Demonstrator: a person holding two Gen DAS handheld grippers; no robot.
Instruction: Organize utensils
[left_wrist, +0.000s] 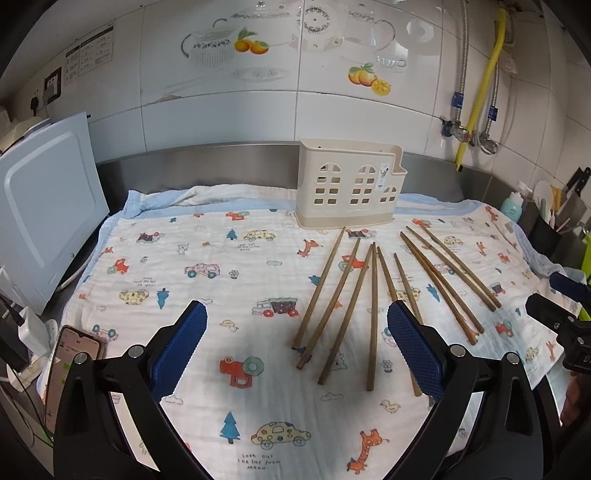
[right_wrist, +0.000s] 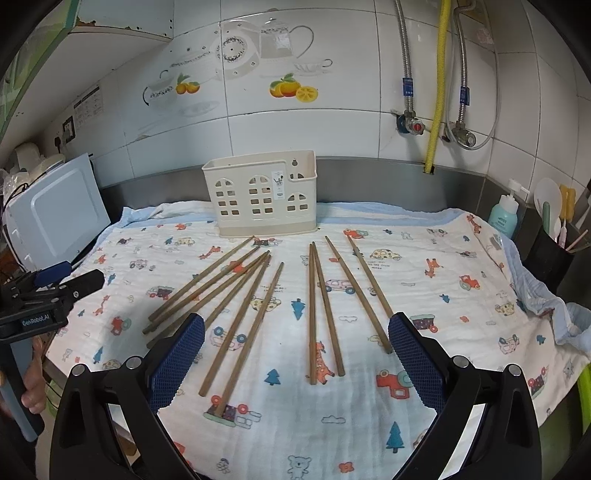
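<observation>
Several brown wooden chopsticks (left_wrist: 373, 306) (right_wrist: 314, 310) lie fanned out on a printed cloth (left_wrist: 229, 280) (right_wrist: 424, 288). Behind them a cream plastic utensil holder (left_wrist: 347, 184) (right_wrist: 262, 199) with window cut-outs stands upright by the steel backsplash, and I see nothing inside it. My left gripper (left_wrist: 297, 325) hovers open above the cloth, left of most chopsticks, holding nothing. My right gripper (right_wrist: 295, 332) is open too, above the near ends of the chopsticks. Each gripper shows at the edge of the other's view: the right gripper (left_wrist: 554, 314) and the left gripper (right_wrist: 59, 291), held by a hand (right_wrist: 35, 391).
A white appliance (left_wrist: 44, 206) (right_wrist: 59, 210) stands at the left edge. A phone (left_wrist: 70, 365) and a charger (left_wrist: 31, 332) lie at the near left. At the right are a soap bottle (right_wrist: 504, 214), a black utensil cup (right_wrist: 546, 254) and wall pipes (right_wrist: 436, 85).
</observation>
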